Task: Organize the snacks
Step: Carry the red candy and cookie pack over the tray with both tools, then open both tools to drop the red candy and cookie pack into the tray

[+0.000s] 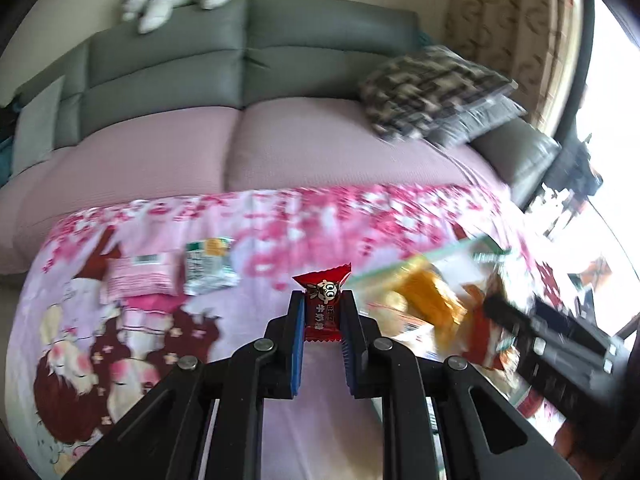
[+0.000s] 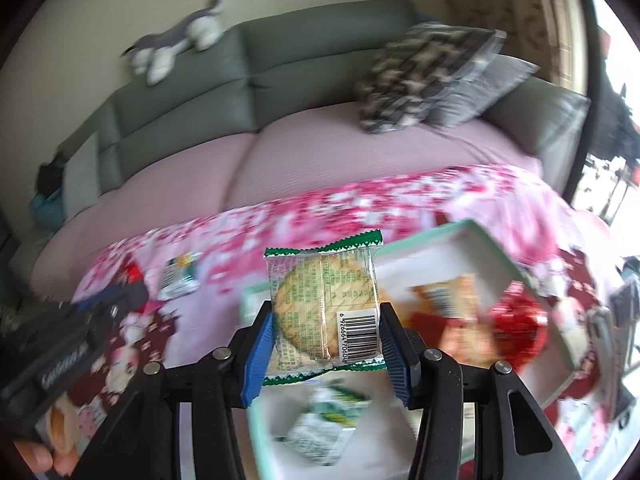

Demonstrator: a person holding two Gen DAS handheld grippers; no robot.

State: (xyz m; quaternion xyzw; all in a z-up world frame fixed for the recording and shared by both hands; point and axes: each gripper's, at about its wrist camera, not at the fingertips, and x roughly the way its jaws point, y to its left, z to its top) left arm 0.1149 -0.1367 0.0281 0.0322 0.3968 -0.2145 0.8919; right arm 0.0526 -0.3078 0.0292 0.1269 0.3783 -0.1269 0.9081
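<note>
In the left wrist view, a small red foil-wrapped candy [image 1: 323,307] printed with a cartoon cow face is held upright between the blue ribbed pads [image 1: 298,344] of the left gripper [image 1: 322,312], at lower centre of the frame. The jaws are closed to a narrow gap, pressing the candy on both sides, and its crimped top edge stands above the fingertips. Behind it, a pink floral cartoon-print cloth [image 1: 280,232] is spread across the middle of the frame. Left of centre on the cloth, a pink rectangular snack packet [image 1: 140,278] and a green-and-white snack packet [image 1: 208,266] are seen lying just beside each other. At right, blurred, an orange-wrapped snack [image 1: 430,304] is visible near the black body of the right gripper [image 1: 496,308].

In the right wrist view, a clear round-biscuit packet with green crimped edges and a barcode [image 2: 326,308] is clamped between the blue pads [image 2: 260,348] of the right gripper [image 2: 326,320] at centre frame; the jaws are set fairly wide, closed on the packet's two sides. Below and behind it, a pale mint-green shallow box with a white interior [image 2: 476,232] is seen, holding a blurred red wrapper [image 2: 516,328], an orange-and-white packet [image 2: 448,296] and, at bottom centre, a green-and-white sachet [image 2: 320,428]. The left gripper [image 2: 120,296] appears at left, blurred.

A grey sofa [image 2: 304,52] with a pink seat cover fills the upper frame, with a grey-and-white plush toy [image 2: 176,50] on its back and a patterned cushion [image 2: 424,76] at upper right.
</note>
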